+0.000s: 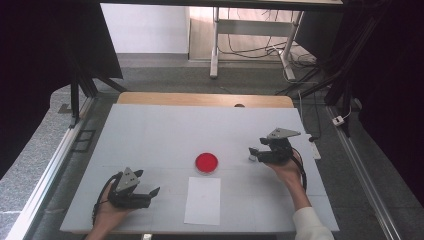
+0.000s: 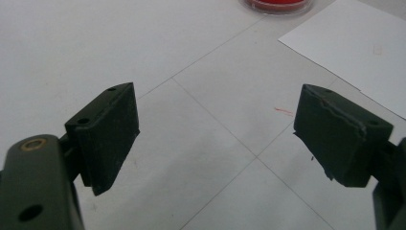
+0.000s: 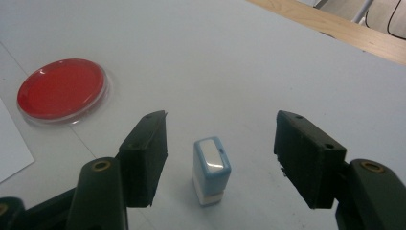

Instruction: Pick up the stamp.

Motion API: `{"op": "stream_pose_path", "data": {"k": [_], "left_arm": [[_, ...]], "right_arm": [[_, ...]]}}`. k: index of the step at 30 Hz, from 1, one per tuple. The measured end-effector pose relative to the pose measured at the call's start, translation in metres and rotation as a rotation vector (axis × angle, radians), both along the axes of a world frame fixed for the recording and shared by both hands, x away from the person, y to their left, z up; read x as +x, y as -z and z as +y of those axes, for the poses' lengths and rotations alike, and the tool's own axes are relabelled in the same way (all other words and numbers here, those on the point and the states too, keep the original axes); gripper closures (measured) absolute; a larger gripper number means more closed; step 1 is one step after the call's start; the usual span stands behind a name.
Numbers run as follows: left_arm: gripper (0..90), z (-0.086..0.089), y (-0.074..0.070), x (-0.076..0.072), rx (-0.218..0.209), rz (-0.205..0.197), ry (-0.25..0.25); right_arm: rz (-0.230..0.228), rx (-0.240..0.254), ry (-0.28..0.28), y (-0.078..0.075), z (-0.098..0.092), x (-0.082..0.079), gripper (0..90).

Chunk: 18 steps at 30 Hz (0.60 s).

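A small blue-and-white stamp (image 3: 211, 170) stands upright on the white table top (image 1: 150, 135), right of centre. My right gripper (image 3: 221, 143) is open around it, with a gap between each pad and the stamp. In the high view this gripper (image 1: 254, 152) sits low at the stamp (image 1: 252, 158). A round red ink pad (image 1: 206, 163) lies mid-table, with a white sheet of paper (image 1: 203, 200) just in front of it. My left gripper (image 1: 152, 195) rests at the front left, open with nothing between its jaws (image 2: 215, 139). The red pad (image 2: 277, 5) and the paper (image 2: 354, 52) lie ahead of it.
A wooden strip (image 1: 205, 99) runs along the table's far edge. A small white device (image 1: 315, 149) with a cable lies at the right edge. Beyond the table stand desk legs and loose cables on the floor.
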State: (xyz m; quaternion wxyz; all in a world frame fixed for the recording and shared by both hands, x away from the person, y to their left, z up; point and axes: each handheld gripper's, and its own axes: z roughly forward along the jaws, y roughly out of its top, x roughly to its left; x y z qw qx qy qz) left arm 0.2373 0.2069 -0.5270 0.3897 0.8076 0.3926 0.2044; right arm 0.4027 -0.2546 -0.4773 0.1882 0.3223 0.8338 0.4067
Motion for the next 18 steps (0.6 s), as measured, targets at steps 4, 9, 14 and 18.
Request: {"op": "stream_pose_path", "data": {"k": [4,9,14,18], "left_arm": [[15.7,0.0,0.0,0.0,-0.001,0.001,0.001],[15.7,0.0,0.0,0.0,0.002,0.001,0.005],[15.7,0.0,0.001,0.0,0.002,0.001,0.005],[15.7,0.0,0.001,0.0,0.004,0.002,0.004]], "right_arm": [[0.008,0.003,-0.009,0.002,-0.002,0.001,39.4],[0.024,-0.002,-0.027,0.007,-0.002,0.004,43.3],[0.031,-0.01,-0.044,0.011,0.0,0.005,48.7],[0.036,-0.026,-0.057,0.013,0.0,0.005,53.9]]}}
